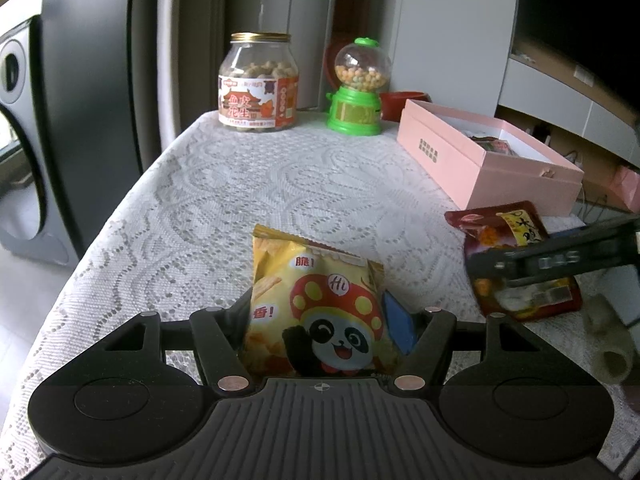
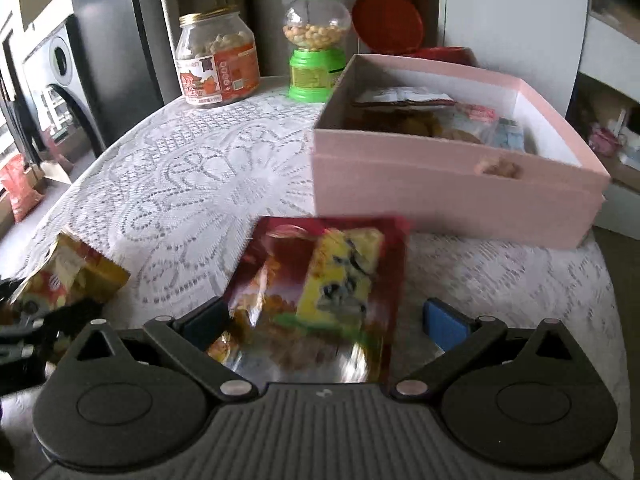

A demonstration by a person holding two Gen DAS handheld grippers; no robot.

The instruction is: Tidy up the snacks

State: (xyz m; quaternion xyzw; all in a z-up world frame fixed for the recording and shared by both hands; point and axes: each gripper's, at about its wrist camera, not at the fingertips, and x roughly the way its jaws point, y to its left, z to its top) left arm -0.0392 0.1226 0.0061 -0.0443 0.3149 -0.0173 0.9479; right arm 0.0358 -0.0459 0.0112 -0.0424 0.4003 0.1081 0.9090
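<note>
My left gripper [image 1: 320,316] is shut on a yellow snack packet with a panda [image 1: 320,308], held above the lace tablecloth; the packet also shows in the right wrist view [image 2: 72,276]. My right gripper [image 2: 326,320] holds a dark red snack packet [image 2: 320,292], which is blurred; the left pad touches it, while the blue right pad [image 2: 444,326] stands apart from it. In the left wrist view that packet [image 1: 516,256] shows at the right. An open pink box [image 2: 440,184] with several snacks inside stands ahead of it, also seen in the left wrist view [image 1: 480,160].
A peanut jar [image 1: 258,84] and a green candy dispenser [image 1: 356,88] stand at the table's far edge. A red container [image 2: 388,24] is behind the box. A grey speaker [image 1: 24,140] stands left of the table. A pale tube [image 1: 610,340] lies at the right.
</note>
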